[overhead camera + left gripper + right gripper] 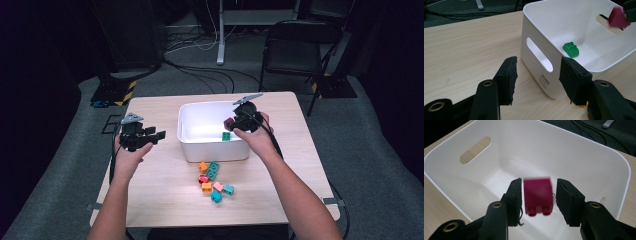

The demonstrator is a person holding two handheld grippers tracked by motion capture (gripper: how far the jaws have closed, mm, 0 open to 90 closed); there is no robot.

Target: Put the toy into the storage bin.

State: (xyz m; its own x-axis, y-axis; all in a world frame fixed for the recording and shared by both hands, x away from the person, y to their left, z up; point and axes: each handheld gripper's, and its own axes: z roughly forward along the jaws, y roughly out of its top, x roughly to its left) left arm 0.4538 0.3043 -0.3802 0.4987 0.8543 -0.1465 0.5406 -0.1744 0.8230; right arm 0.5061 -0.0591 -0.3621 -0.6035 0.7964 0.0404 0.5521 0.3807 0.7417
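magenta block [538, 196]: lower middle of the right gripper view, blurred, studs pointing down toward the bottom of the frame; a gap shows on its right side, and it looks to be dropping free.
right gripper [537, 200]: jaws apart, one pad either side of the block, no longer pressing on it; in the high view it hangs at the bin's upper right corner.
white bin [614, 157]: straight below the block, so the block's way out of the fingers is down into it.
green block [571, 49]: already on the bin floor, centre right of the left gripper view.
left gripper [537, 75]: jaws wide apart and empty, beside the bin's slotted wall, farther from the magenta block.
loose blocks [214, 179]: on the table, lower centre of the high view, in front of the bin.
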